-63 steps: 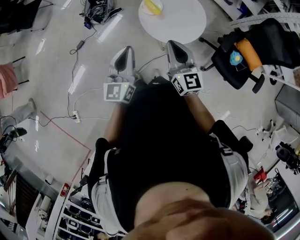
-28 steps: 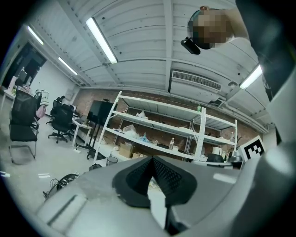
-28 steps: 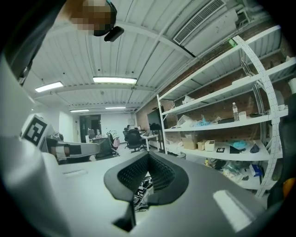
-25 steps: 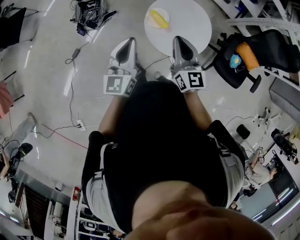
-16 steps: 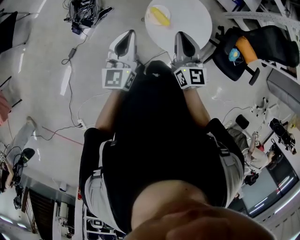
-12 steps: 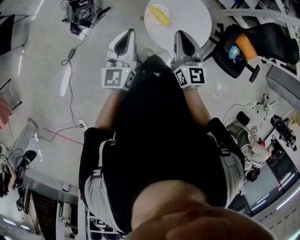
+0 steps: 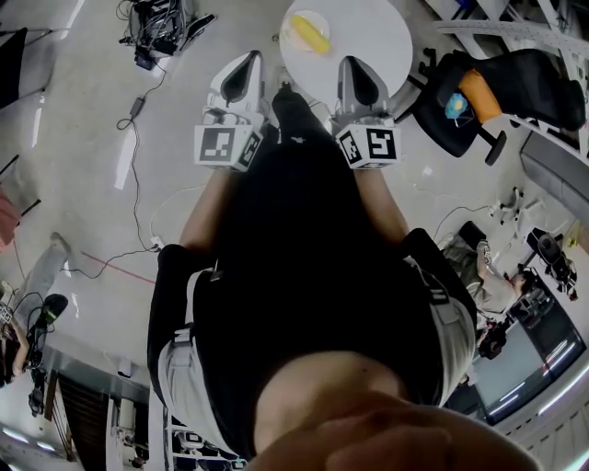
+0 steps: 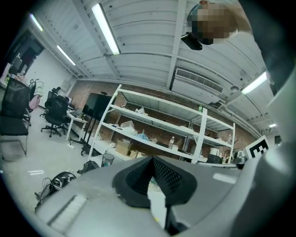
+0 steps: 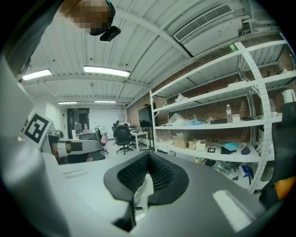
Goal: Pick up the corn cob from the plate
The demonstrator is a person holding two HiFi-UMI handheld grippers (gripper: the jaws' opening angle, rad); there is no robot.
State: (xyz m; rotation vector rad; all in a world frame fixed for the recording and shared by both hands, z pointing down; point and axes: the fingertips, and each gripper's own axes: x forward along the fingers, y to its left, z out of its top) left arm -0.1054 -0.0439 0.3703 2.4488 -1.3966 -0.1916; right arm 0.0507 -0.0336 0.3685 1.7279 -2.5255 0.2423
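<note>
Corn cob [image 7: 311,34] on plate [image 7: 318,17], long axis upper-left to lower-right; left tool [image 7: 248,61], right tool [image 7: 351,64] closed, empty.

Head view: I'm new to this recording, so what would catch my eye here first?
The yellow corn cob on its plate stands out, on the round white table at the top. Just below, the left tool and right tool, both shut and empty, point toward it. The person's dark torso fills the middle.
</note>
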